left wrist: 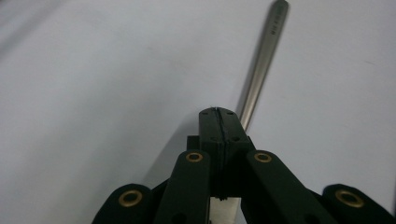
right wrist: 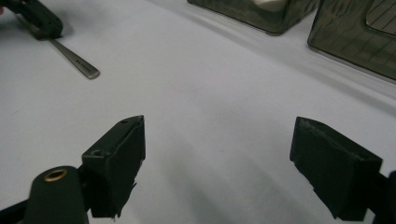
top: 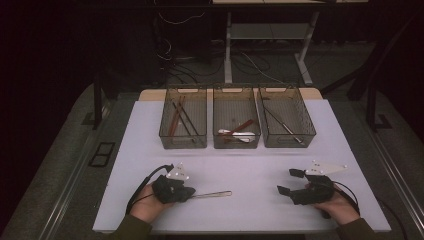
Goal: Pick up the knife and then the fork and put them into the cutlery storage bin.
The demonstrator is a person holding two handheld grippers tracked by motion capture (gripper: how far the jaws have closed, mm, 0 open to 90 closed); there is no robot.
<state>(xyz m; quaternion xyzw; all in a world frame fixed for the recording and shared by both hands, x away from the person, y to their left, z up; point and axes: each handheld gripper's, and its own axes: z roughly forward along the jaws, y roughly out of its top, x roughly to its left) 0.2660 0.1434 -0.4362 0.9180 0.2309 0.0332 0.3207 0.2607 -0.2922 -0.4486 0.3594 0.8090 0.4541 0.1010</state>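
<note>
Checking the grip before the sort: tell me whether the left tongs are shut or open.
Shut: the left tongs have their jaws pressed together, clamping a metal utensil handle.

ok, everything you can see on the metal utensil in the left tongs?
The metal utensil is a slim, flat, silvery handle with a rounded end and tiny stamped lettering. It looks like steel. Its working end is hidden in the left tongs, whose jaws are shut on it. It lies about level, low over the white table, pointing toward the right tongs; whether it touches the table is unclear.
</note>
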